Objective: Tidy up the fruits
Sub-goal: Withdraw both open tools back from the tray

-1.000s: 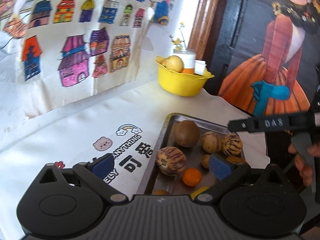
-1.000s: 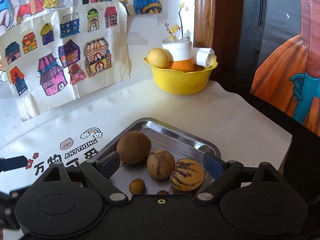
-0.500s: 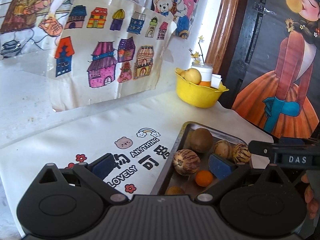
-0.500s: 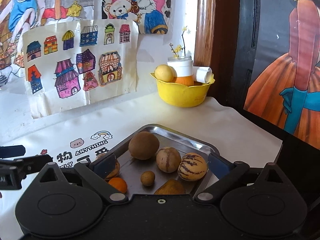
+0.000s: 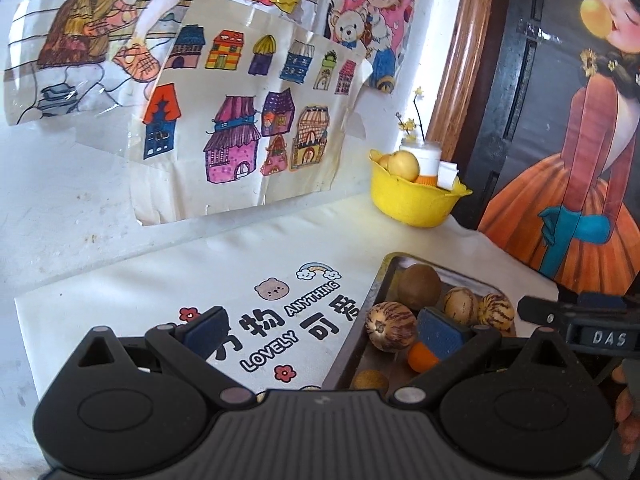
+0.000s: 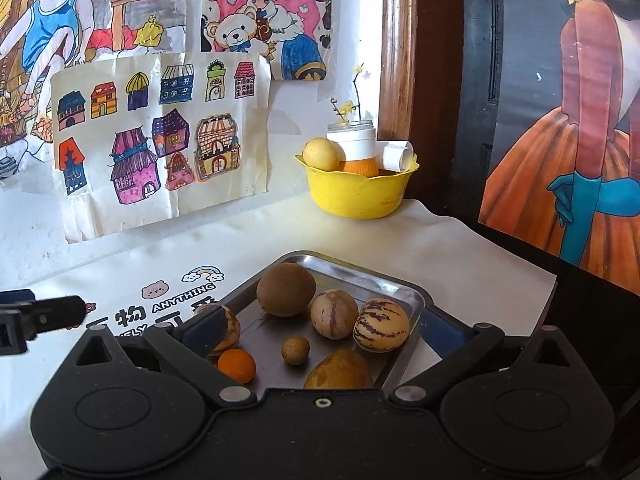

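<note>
Sitting on the table's right side, the metal tray (image 6: 404,286) holds the fruits: a big brown fruit (image 6: 285,289), two stripy ones, a small orange (image 6: 236,365). Both the left gripper (image 5: 320,330) and right gripper (image 6: 320,326) hover with fingers spread wide, empty. A yellow bowl (image 6: 356,194) sits at the back edge.

Seven fruits in one tray (image 6: 414,300), one yellow bowl (image 6: 356,194), two grippers

The right hand-held gripper (image 6: 322,328), jaws spread, hangs over the fruit-filled steel tray (image 6: 416,300).
</note>
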`<state>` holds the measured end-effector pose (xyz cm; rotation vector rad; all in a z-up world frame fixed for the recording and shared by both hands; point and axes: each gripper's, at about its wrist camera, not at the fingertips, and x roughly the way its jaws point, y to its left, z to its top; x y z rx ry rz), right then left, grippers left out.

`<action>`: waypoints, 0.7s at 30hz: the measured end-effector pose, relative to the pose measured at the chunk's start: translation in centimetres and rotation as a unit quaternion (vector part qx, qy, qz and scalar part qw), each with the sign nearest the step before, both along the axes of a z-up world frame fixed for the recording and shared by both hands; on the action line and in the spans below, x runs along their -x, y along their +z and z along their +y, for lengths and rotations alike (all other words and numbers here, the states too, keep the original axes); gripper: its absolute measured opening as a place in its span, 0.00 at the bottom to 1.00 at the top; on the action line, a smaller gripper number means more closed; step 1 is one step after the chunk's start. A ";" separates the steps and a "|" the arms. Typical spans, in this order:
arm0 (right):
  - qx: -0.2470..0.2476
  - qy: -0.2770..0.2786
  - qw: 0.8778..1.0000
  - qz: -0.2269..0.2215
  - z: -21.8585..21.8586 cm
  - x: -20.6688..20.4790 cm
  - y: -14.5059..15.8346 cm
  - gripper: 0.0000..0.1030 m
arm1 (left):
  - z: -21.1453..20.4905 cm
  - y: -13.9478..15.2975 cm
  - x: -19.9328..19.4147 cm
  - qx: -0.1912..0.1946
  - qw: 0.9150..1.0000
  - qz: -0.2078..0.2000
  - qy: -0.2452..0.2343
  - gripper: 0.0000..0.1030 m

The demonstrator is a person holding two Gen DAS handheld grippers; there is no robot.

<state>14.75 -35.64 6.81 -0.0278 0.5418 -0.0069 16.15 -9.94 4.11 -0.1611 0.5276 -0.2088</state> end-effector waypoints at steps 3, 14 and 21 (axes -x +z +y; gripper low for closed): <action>0.007 -0.003 1.000 -0.005 0.2 0.5 -0.4 0.99 | 0.4 -0.2 0.5 0.004 1.000 -0.005 0.008 1.00; 0.035 -0.033 0.998 -0.051 1.2 4.4 -1.9 0.99 | 2.0 -1.6 2.4 0.007 0.999 -0.021 0.033 1.00; 0.052 -0.039 0.997 -0.043 2.2 5.4 -2.7 0.99 | 2.1 -1.4 3.9 -0.033 0.997 -0.056 0.034 1.00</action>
